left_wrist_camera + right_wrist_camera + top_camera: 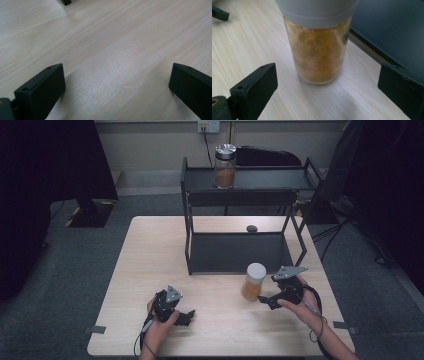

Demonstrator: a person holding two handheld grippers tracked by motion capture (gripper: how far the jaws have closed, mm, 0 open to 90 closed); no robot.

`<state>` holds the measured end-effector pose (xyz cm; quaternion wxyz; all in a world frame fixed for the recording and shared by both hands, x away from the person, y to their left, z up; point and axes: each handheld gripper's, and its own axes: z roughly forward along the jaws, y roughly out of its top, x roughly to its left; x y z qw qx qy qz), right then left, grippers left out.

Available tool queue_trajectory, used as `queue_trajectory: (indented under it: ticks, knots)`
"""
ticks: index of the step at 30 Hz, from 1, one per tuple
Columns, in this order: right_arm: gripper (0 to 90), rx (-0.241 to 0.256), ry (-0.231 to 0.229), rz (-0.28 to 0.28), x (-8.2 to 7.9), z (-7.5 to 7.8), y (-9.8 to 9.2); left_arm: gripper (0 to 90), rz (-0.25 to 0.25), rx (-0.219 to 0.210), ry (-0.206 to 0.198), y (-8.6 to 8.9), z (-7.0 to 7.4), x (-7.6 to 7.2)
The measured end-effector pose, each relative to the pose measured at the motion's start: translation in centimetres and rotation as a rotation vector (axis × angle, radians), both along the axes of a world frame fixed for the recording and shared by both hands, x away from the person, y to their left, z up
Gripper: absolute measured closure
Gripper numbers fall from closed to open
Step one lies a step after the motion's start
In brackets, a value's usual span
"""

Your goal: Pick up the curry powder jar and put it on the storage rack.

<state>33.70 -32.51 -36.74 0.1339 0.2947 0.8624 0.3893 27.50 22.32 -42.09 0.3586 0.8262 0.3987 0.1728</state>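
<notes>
Jar (pixel 318 47) upright on table (pixel 150 265), white lid up; right gripper (pixel 325 82) jaws apart, flanking it; left gripper (pixel 117 82) jaws apart.

White-lidded jar (pixel 253 281) w/ orange powder; black tongs (pixel 265 300)

A light wooden table (pixel 150 265) carries a black rack (pixel 240 252) and a white-lidded jar (pixel 253 281).

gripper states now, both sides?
Left gripper: open, empty, fingers spread over bare table.
Right gripper: open, holding nothing, fingers either side of the white-lidded jar, not touching it.
</notes>
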Motion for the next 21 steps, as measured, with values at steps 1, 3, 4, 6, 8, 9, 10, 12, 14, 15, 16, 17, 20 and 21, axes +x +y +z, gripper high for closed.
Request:
queue_trajectory:
  ticks: [1,3,4,6,8,9,10,12,14,15,16,17,20,21]
  knots:
    - [1.8,0.000,-0.003,-0.001,0.0,0.1,0.1,0.0,0.000,0.000,0.000,0.0,0.0,0.0]
    - [1.8,0.009,-0.007,0.006,0.2,0.2,0.3,0.0,0.000,0.000,0.000,0.0,0.0,0.0]
    - [1.8,0.012,-0.007,0.008,0.3,0.3,0.4,0.0,0.000,0.000,0.000,0.0,0.0,0.0]
    - [1.7,0.016,-0.008,0.010,0.4,0.4,0.6,0.0,0.000,0.000,0.000,0.0,0.0,0.0]
    - [1.7,0.022,-0.012,0.013,0.4,0.4,0.7,0.0,0.000,0.000,0.000,0.0,0.0,0.0]
    - [1.7,0.025,-0.013,0.012,0.5,0.5,0.9,0.0,0.000,0.000,0.000,0.0,0.0,0.0]
    - [1.8,0.028,-0.015,0.014,0.5,0.5,0.9,0.0,0.000,0.000,0.000,0.0,0.0,0.0]
    - [1.6,0.034,-0.024,0.011,0.4,0.6,1.1,0.0,0.000,0.000,0.000,0.0,0.0,0.0]
    - [1.6,0.048,-0.024,0.008,0.6,0.6,1.2,0.0,0.000,0.000,0.000,0.0,0.0,0.0]
    - [1.6,0.057,-0.023,0.010,0.6,0.6,1.2,0.0,0.000,0.000,0.000,0.0,0.0,0.0]
    - [1.6,0.066,-0.025,0.012,0.7,0.6,1.2,0.0,0.000,0.000,0.000,0.0,0.0,0.0]
    - [1.6,0.072,-0.025,0.010,0.7,0.6,1.3,0.0,0.000,0.000,0.000,0.0,0.0,0.0]
    - [1.4,0.092,-0.035,0.006,0.8,0.7,1.4,0.0,0.000,0.000,0.000,0.0,0.0,0.0]
    - [1.6,0.104,-0.035,0.006,0.8,0.6,1.4,0.0,0.000,0.000,0.000,0.0,0.0,0.0]
